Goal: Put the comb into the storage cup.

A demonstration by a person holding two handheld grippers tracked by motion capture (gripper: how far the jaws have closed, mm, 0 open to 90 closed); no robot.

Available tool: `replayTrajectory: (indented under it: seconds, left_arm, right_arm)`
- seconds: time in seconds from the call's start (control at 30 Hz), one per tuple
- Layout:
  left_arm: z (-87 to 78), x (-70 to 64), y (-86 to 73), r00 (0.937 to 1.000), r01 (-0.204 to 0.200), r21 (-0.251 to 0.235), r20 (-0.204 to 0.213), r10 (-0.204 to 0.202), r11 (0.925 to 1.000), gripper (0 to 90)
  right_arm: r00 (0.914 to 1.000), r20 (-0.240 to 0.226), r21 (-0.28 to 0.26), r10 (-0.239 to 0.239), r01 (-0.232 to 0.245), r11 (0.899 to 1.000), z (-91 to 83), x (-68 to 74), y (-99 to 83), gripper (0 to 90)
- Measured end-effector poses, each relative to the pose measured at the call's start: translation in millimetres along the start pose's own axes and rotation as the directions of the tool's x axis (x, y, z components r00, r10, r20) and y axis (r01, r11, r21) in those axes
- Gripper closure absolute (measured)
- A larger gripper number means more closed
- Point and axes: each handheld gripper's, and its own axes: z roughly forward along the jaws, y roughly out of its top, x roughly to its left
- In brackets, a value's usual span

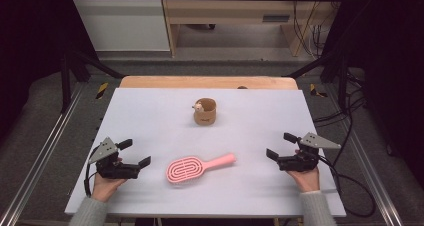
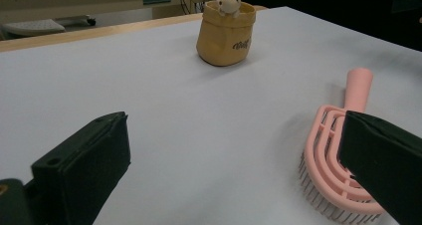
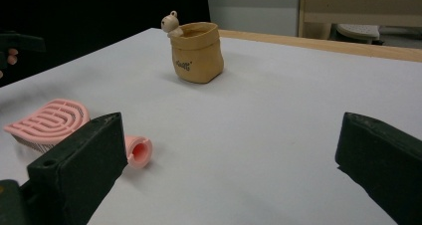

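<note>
Layout before any grasp. A pink hairbrush (image 1: 197, 168) lies flat on the white worktop (image 1: 150, 116) at the near centre, bristles down, its handle pointing right and slightly far. The left tongs (image 1: 136, 153) rest at the near left, jaws spread wide and holding nothing; in the left gripper view the brush head (image 2: 331, 155) sits just beside the right-hand jaw. The right tongs (image 1: 280, 145) rest at the near right, equally wide open and empty, well apart from the handle end (image 3: 138, 152). A tan pouch-shaped holder (image 1: 205, 111) with a small figure (image 1: 198, 106) on its rim stands upright at the far centre, apart from the brush.

Likely hazards: the brush head is broad and slotted, so a jaw closing across it may slip off an edge or catch in a slot. The handle is smooth and tapered; a pinch near its end would probably let the heavier head swing down. The holder looks light and narrow-mouthed, so a brush lowered off-centre could tip it or knock the figure.
</note>
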Motion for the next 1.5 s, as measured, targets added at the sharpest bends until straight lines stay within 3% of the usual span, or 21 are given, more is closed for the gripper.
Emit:
replayTrajectory:
  seconds: [0.8,1.2,1.5]
  left_arm:
    - [9.4,-13.4,4.4,0.9999,-0.013,0.049,0.003,0.013,0.9987,0.2]
    - [8.7,-6.7,0.4,0.9999,0.001,0.038,-0.015,0.000,0.9993,0.2]
    - [6.2,-2.9,-0.5,0.9997,0.012,0.020,-0.020,-0.012,0.9997,0.2]
  right_arm:
    - [1.0000,-0.004,0.012,0.002,-0.002,1.000,0.6,1.7,1.4,0.4]
    - [0.9996,-0.024,0.042,-0.017,0.018,0.999,15.3,18.5,9.8,2.9]
    - [0.9986,-0.050,0.060,-0.018,0.021,0.998,28.8,33.1,17.3,9.8]
